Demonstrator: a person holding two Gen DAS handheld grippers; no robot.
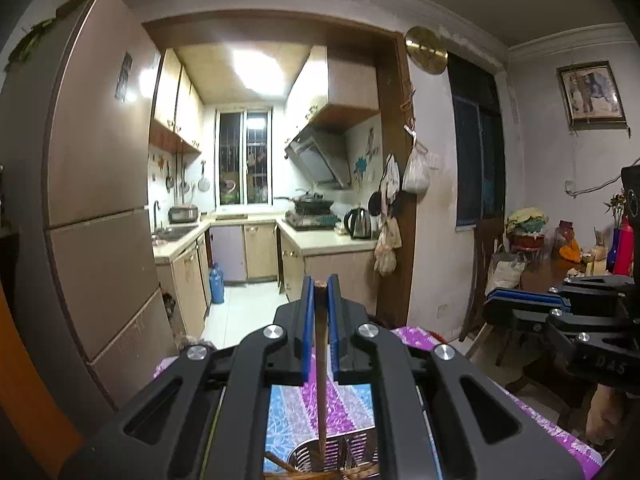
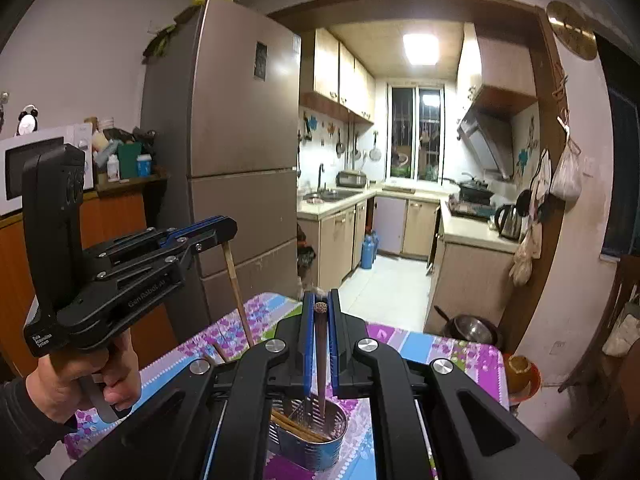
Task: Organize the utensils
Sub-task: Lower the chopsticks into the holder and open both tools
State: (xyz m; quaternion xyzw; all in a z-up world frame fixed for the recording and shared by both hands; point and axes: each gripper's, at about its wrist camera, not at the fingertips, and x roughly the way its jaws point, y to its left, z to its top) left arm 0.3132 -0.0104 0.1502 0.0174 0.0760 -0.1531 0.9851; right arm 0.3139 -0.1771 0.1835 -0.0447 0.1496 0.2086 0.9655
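Observation:
My left gripper (image 1: 321,285) is shut on a light wooden chopstick (image 1: 321,380) that hangs down toward a metal utensil holder (image 1: 340,454) on the purple and blue tablecloth (image 1: 344,400). In the right wrist view the left gripper (image 2: 224,229) holds that chopstick (image 2: 238,292) upright above the cloth. My right gripper (image 2: 320,300) is shut on a dark chopstick (image 2: 321,360) whose lower end reaches into the metal holder (image 2: 310,434), where several wooden chopsticks (image 2: 298,426) lie. The right gripper (image 1: 494,300) also shows in the left wrist view.
A tall fridge (image 2: 240,152) stands left of the kitchen doorway. A microwave (image 2: 40,164) sits on an orange cabinet at far left. A metal pot (image 2: 472,330) lies on the floor beyond the table (image 2: 456,354). A wooden chair (image 1: 486,276) and a cluttered side table (image 1: 560,264) stand at right.

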